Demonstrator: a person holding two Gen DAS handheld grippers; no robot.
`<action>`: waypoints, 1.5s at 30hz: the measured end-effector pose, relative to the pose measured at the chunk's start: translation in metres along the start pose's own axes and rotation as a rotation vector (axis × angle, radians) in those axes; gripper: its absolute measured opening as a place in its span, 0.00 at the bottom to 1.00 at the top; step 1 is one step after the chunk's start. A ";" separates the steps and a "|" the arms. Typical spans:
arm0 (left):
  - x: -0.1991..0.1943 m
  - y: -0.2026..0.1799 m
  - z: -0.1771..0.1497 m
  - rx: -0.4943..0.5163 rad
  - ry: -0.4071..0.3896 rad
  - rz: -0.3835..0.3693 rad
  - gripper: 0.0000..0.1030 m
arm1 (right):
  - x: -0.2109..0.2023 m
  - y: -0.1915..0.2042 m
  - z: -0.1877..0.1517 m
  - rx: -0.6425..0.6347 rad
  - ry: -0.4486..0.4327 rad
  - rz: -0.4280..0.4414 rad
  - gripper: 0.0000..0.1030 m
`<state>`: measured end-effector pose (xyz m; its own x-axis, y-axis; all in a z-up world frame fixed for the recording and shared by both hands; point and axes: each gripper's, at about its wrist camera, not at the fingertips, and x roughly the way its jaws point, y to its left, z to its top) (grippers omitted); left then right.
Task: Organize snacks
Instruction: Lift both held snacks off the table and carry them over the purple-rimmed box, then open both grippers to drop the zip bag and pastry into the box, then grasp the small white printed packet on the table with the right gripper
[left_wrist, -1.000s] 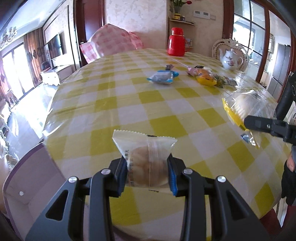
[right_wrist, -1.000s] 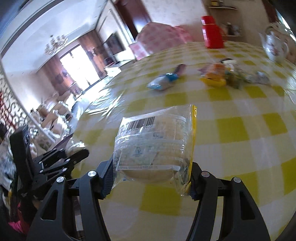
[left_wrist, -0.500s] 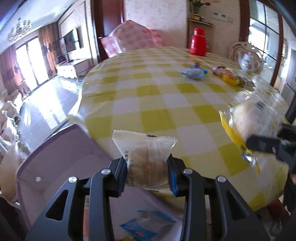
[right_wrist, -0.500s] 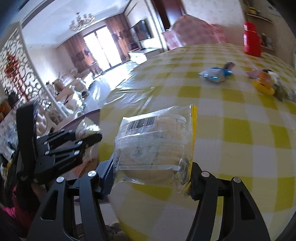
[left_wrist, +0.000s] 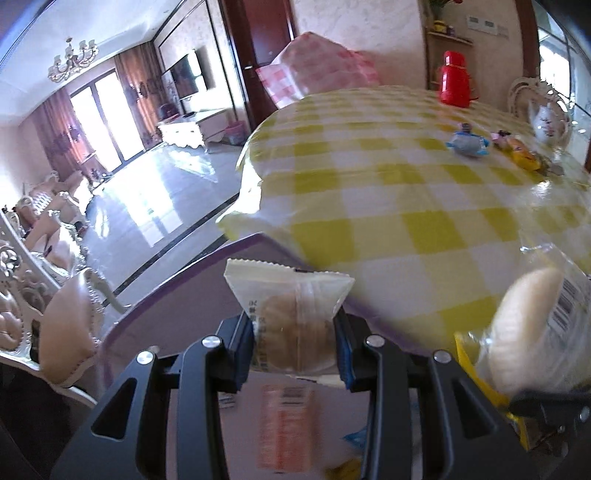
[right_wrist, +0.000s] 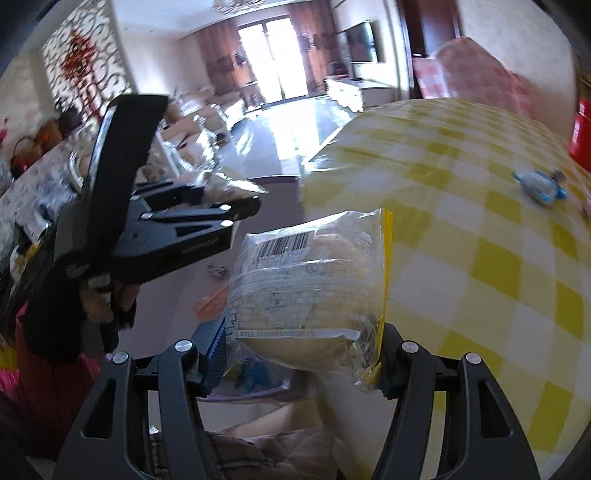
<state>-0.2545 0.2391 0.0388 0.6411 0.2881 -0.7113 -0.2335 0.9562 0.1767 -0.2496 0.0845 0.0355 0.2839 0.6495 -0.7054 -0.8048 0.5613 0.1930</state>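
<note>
My left gripper (left_wrist: 295, 350) is clamped on a small white-and-clear plastic packet w/ a round biscuit inside (left_wrist: 291, 317), blue pads pressing both sides. It hangs over the open purple-rimmed box (left_wrist: 184, 295) just beside the table edge; inside the box, below my jaws, lie an orange-pink wrapper w/ a barcode (left_wrist: 286, 424) and a bit of blue packaging, both blurred.

My right gripper (right_wrist: 299, 350) pinches a clear plastic bag of pale round cakes w/ a yellow strip and a barcode label (right_wrist: 310, 288), held at the table edge next to the same box (right_wrist: 273, 181). From the left wrist cam that bag (left_wrist: 532, 332) sits near, at the right.

On the round table w/ yellow-and-white check cloth (left_wrist: 388, 192), far side: 1 blue-and-white snack packet (left_wrist: 467, 143), a yellow-orange wrapped snack (left_wrist: 522, 153) just beside it, a red thermos jug (left_wrist: 456, 79), and a white floral teapot (left_wrist: 548, 122).
</note>
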 end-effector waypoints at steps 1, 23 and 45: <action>0.001 0.005 -0.001 0.001 0.010 0.013 0.36 | 0.004 0.005 0.002 -0.013 0.009 0.012 0.59; -0.013 0.062 0.002 -0.169 -0.071 0.265 0.96 | -0.009 -0.024 0.010 0.126 -0.139 0.100 0.78; 0.057 -0.237 0.110 -0.237 0.000 -0.714 0.98 | -0.162 -0.314 -0.100 0.723 -0.321 -0.584 0.85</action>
<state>-0.0822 0.0344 0.0308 0.6953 -0.3983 -0.5983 0.0884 0.8735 -0.4787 -0.0948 -0.2489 0.0209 0.7497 0.2184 -0.6246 -0.0105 0.9478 0.3188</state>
